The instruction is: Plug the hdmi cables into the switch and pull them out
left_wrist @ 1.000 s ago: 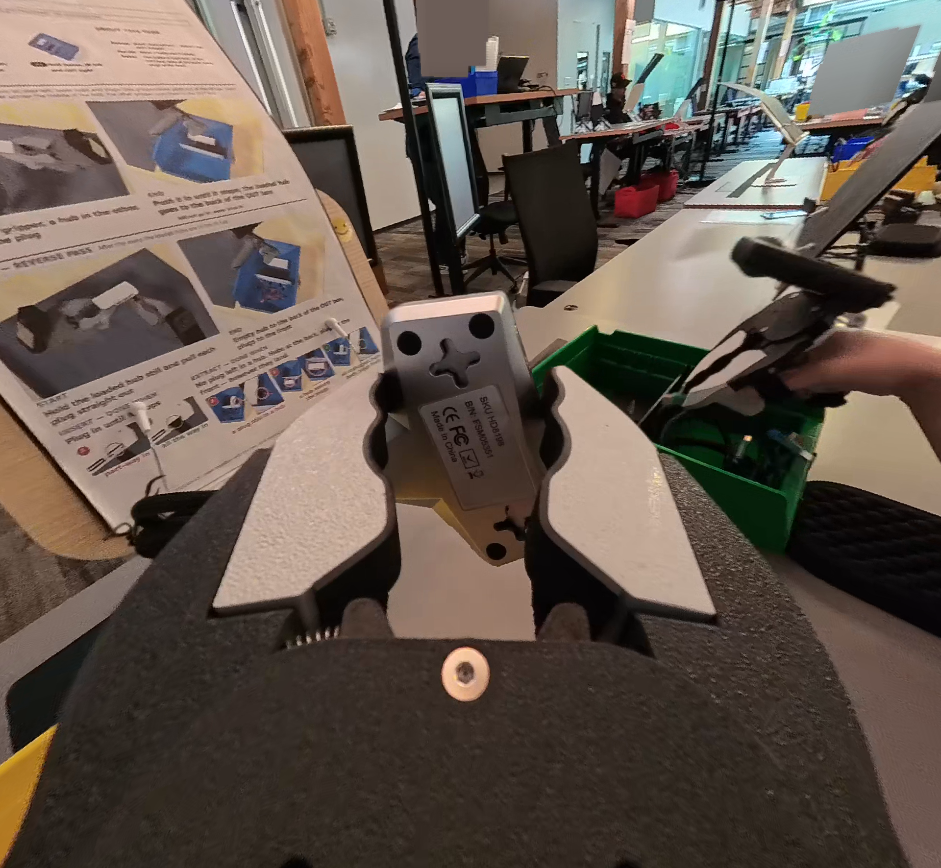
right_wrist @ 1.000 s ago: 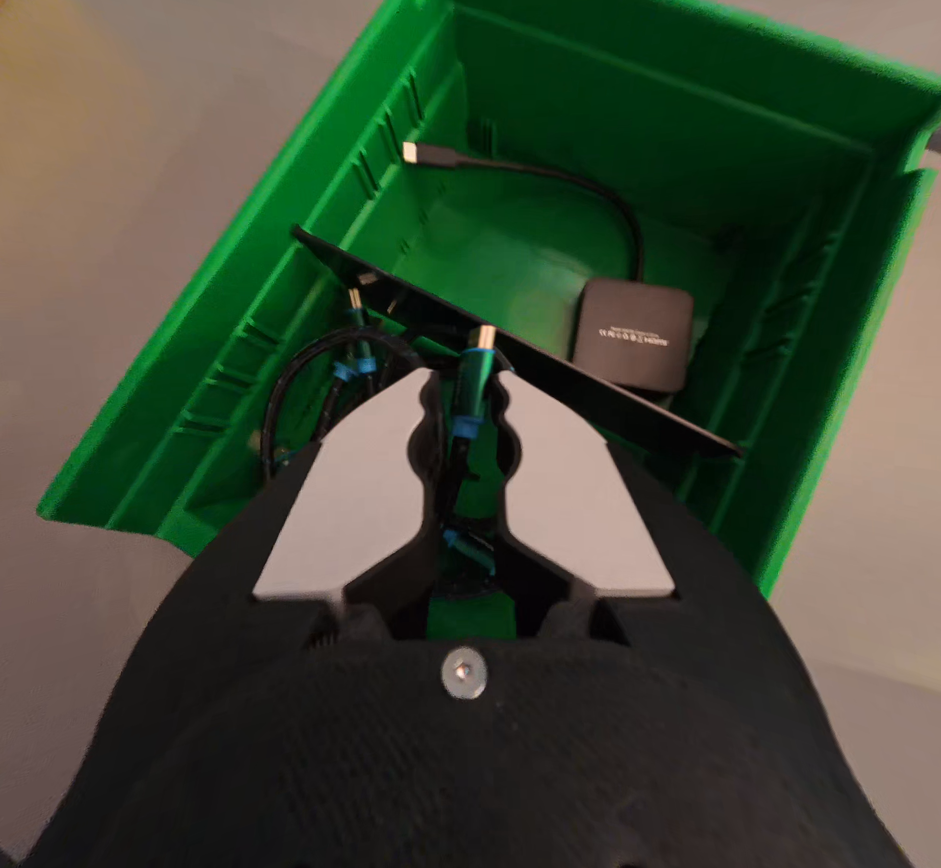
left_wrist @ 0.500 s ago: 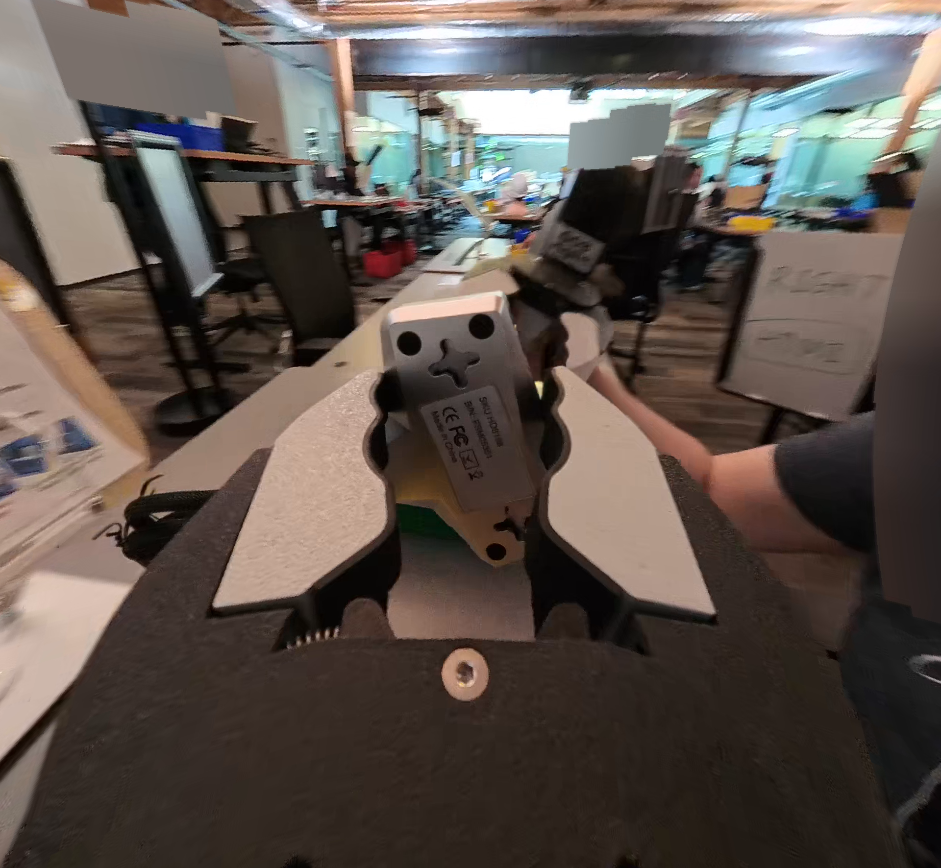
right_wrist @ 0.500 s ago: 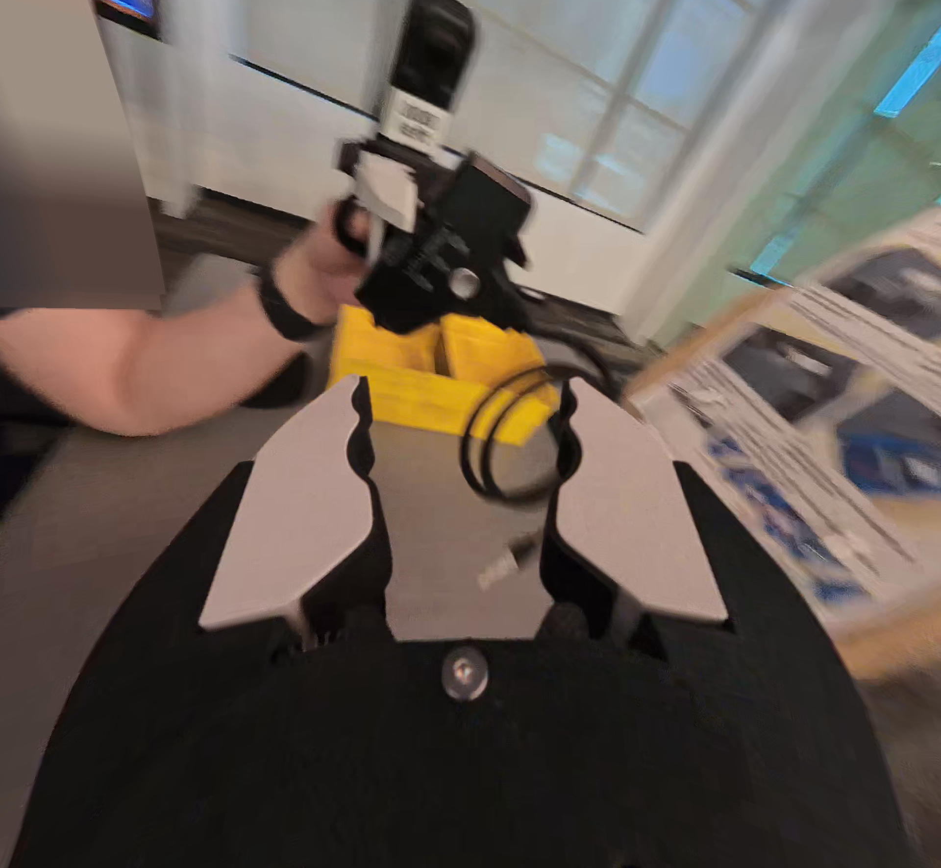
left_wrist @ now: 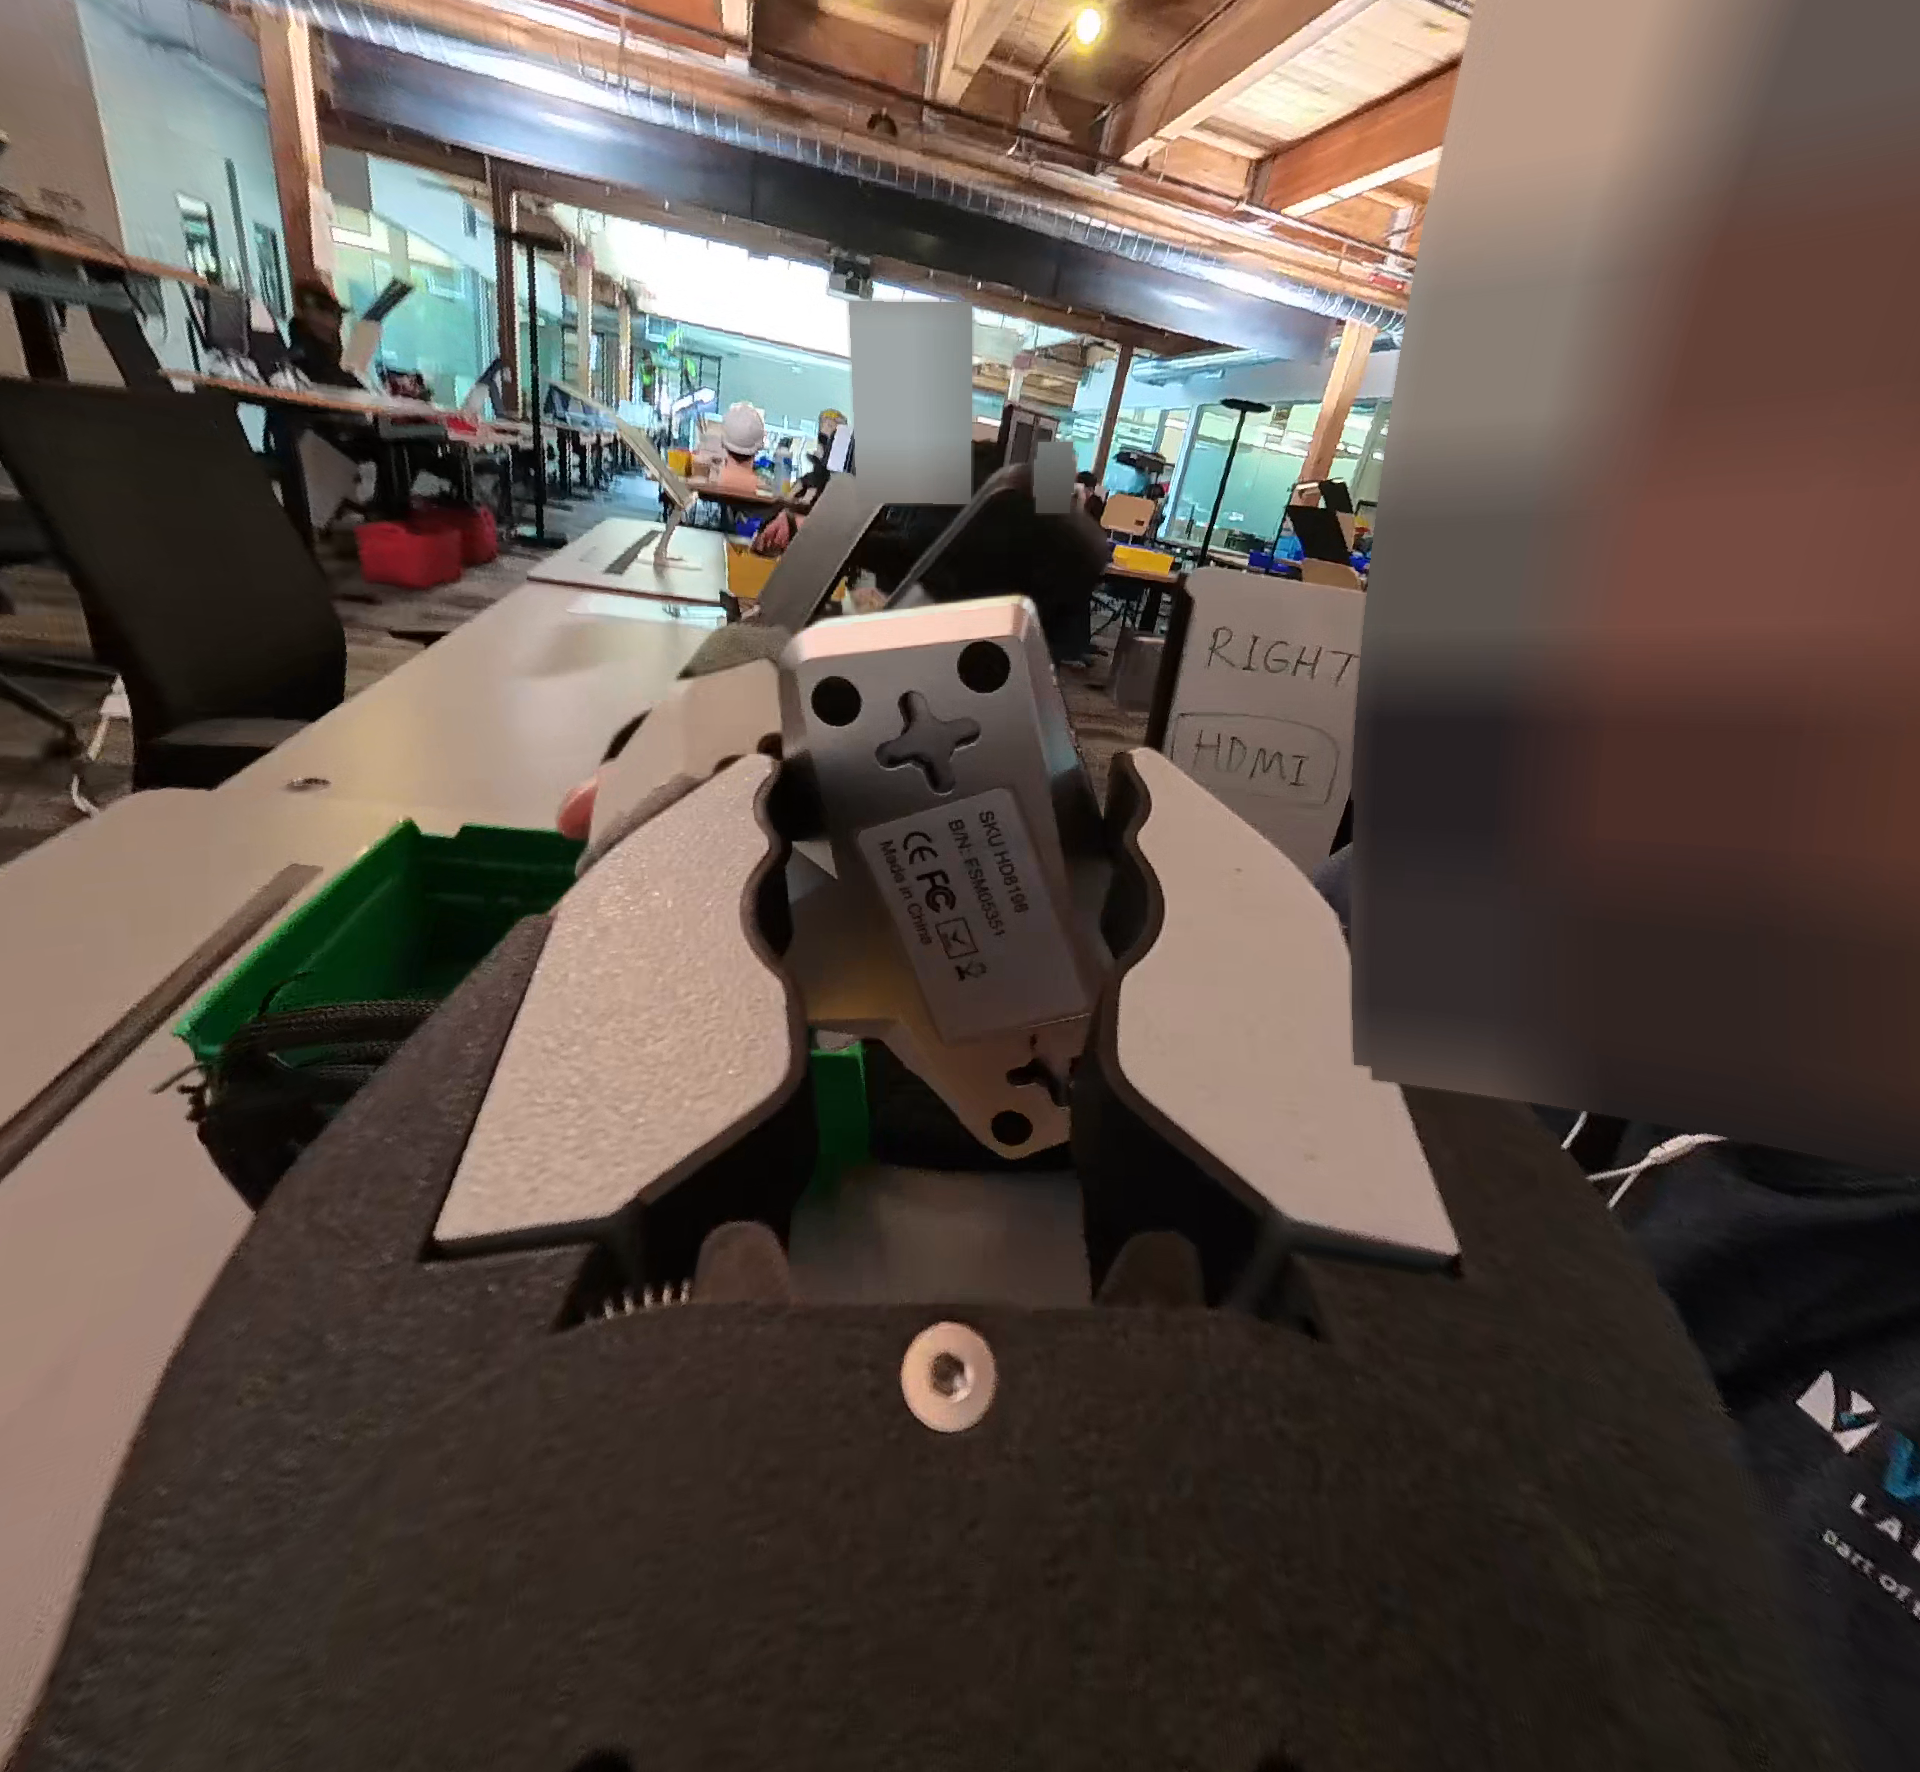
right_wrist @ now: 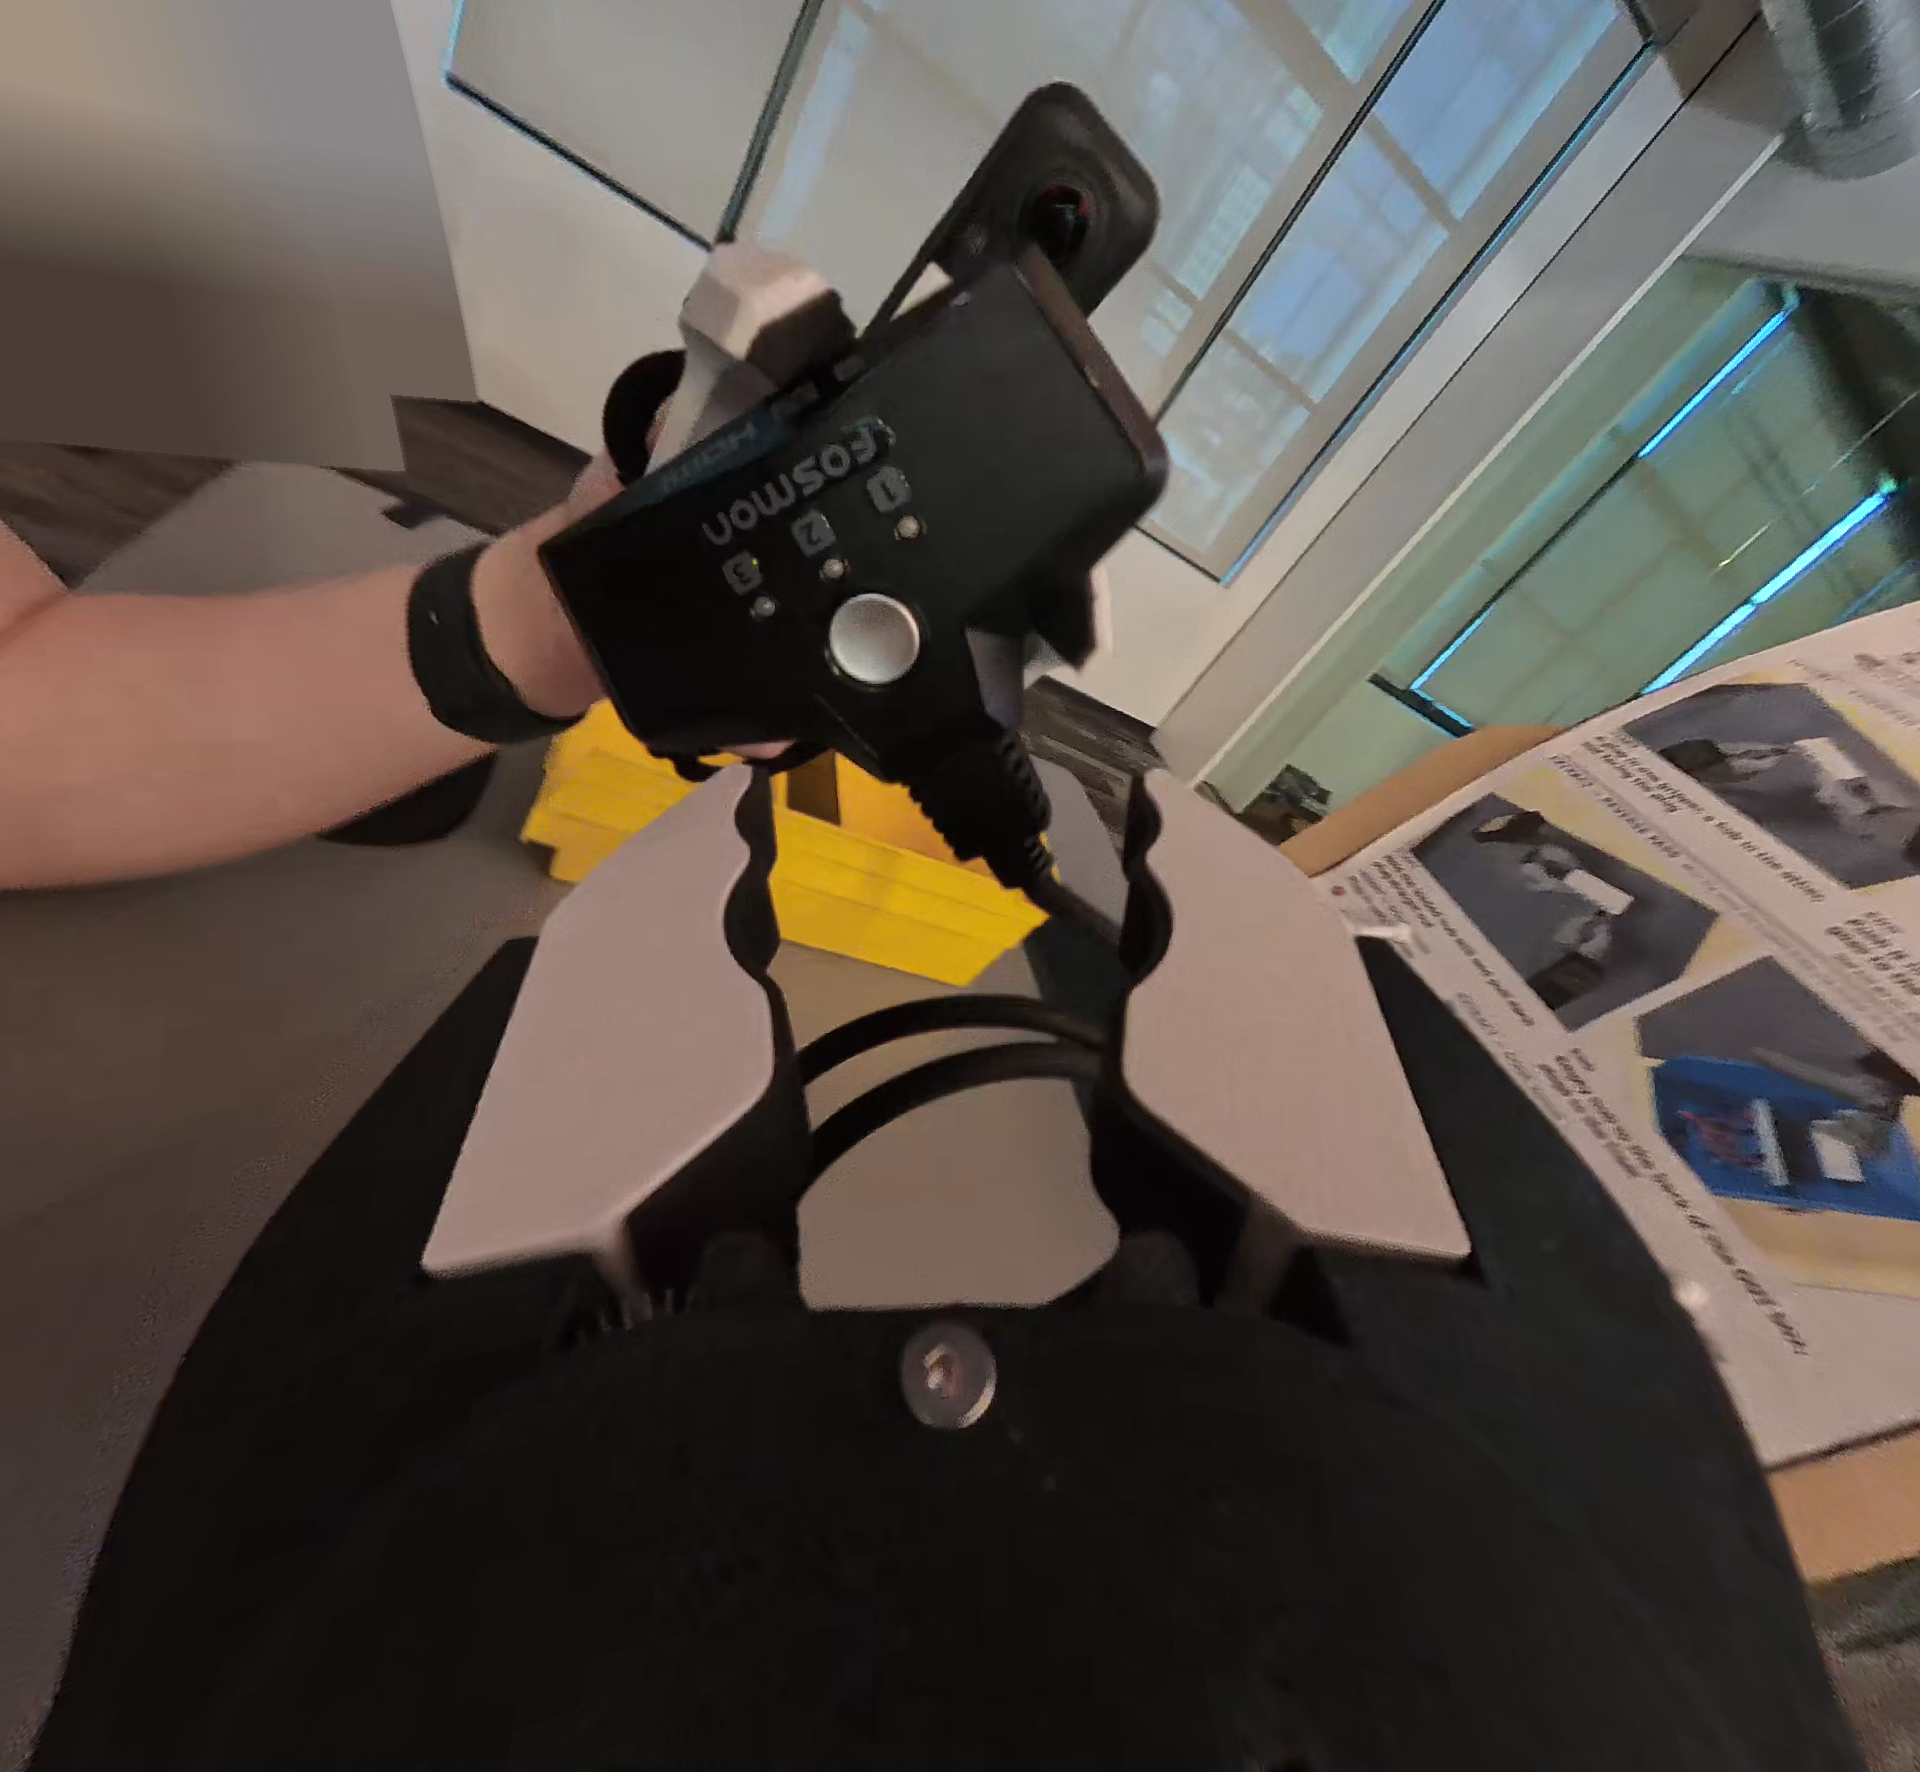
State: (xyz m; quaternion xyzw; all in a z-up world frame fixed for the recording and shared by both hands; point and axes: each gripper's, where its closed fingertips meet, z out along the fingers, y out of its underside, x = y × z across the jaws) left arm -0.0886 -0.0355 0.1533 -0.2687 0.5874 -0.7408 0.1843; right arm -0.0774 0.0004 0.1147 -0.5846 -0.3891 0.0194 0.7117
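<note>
Left wrist view: the switch (left_wrist: 935, 849), a small box seen from its silver underside with a white label, stands tilted between the jaws of the left gripper (left_wrist: 940, 875), clamped there above the grey surface (left_wrist: 125, 912), with a green bin (left_wrist: 364, 933) down to the left of the jaws. Right wrist view: the same switch (right_wrist: 862, 527) shows its black face with a round silver button just ahead of the right gripper (right_wrist: 940, 881), whose jaws stand wide with nothing pinched; a black cable (right_wrist: 997, 818) runs from the switch down between them, touching the right jaw, and a yellow bin (right_wrist: 831, 849) sits beyond.
</note>
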